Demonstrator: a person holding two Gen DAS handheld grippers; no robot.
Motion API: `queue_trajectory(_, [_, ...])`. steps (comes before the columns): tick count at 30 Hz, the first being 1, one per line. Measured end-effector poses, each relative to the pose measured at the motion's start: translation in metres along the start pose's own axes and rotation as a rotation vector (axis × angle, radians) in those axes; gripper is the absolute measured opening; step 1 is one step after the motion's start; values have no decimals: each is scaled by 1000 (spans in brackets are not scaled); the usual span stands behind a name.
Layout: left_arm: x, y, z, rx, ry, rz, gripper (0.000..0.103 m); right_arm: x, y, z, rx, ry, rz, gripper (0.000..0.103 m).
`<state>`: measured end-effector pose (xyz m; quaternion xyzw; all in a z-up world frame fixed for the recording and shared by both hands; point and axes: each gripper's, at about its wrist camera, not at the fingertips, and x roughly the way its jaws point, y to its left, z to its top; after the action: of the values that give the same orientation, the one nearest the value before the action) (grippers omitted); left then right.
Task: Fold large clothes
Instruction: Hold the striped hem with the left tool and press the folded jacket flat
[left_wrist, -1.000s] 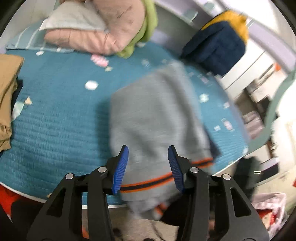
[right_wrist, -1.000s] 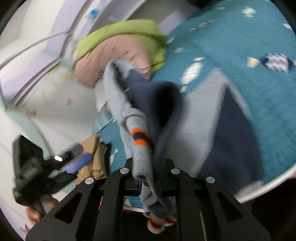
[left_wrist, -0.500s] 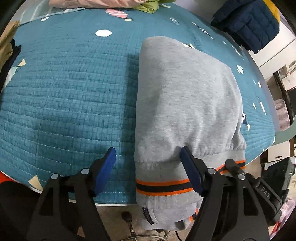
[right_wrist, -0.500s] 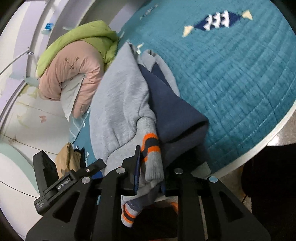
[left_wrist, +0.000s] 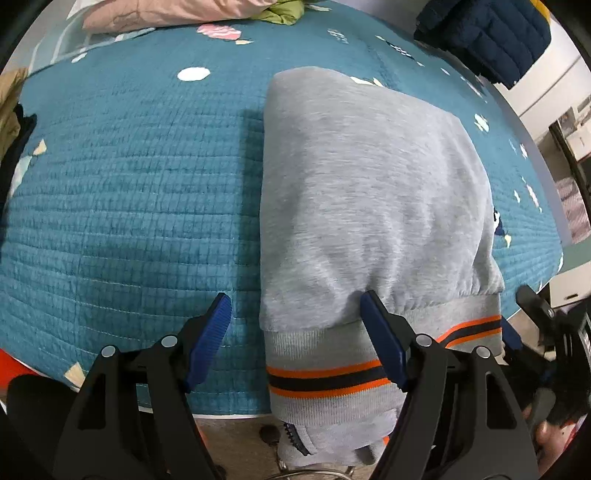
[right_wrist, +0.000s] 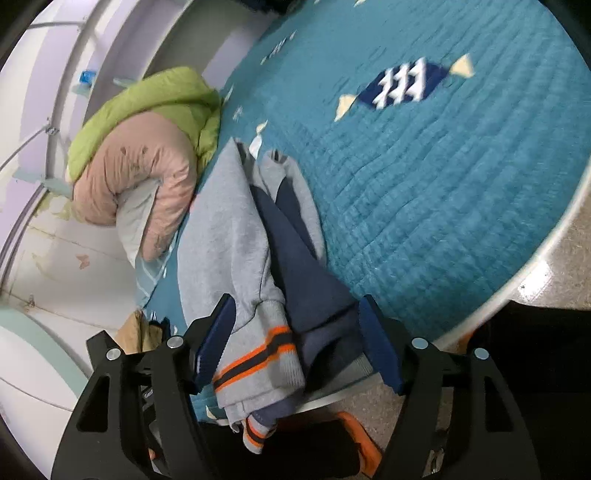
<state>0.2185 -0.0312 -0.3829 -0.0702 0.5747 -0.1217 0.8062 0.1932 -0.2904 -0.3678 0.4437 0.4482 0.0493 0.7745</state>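
Left wrist view: left tongs (left_wrist: 295, 325) spread wide with nothing pinched, wider than a second ago and dropped closer to the bed; its right blue pad (left_wrist: 382, 350) sits on the grey sweatshirt (left_wrist: 365, 206), left pad over bare quilt. Sweatshirt, a blurred hanging mass a second ago, now lies folded flat on the teal quilted bedspread (left_wrist: 122, 192), striped orange-navy hem (left_wrist: 325, 380) draped over the near bed edge. Right wrist view: right tongs (right_wrist: 295, 332) were clamped on the hem a second ago; jaws have just been opening, pads now stand apart with the hem and navy lining (right_wrist: 310, 280) loose between them, not pressed. Right tongs also shows at the right border of the left view, blurred.

Bed cover is teal with white, pink and navy patches. Pink duvet (right_wrist: 147, 181) and green jacket (right_wrist: 155, 99) are piled at the far end by the wall. Navy puffer jacket (left_wrist: 487, 33) at the far right corner. Tan garment (left_wrist: 9, 99) at the left edge. Speckled floor (right_wrist: 565, 266) below the bed rim.
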Motion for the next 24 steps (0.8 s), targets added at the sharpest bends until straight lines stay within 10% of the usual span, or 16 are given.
queue_trajectory(24, [15,24,-3,-188,88,-200,73,49,-15,0,81,228,129,77])
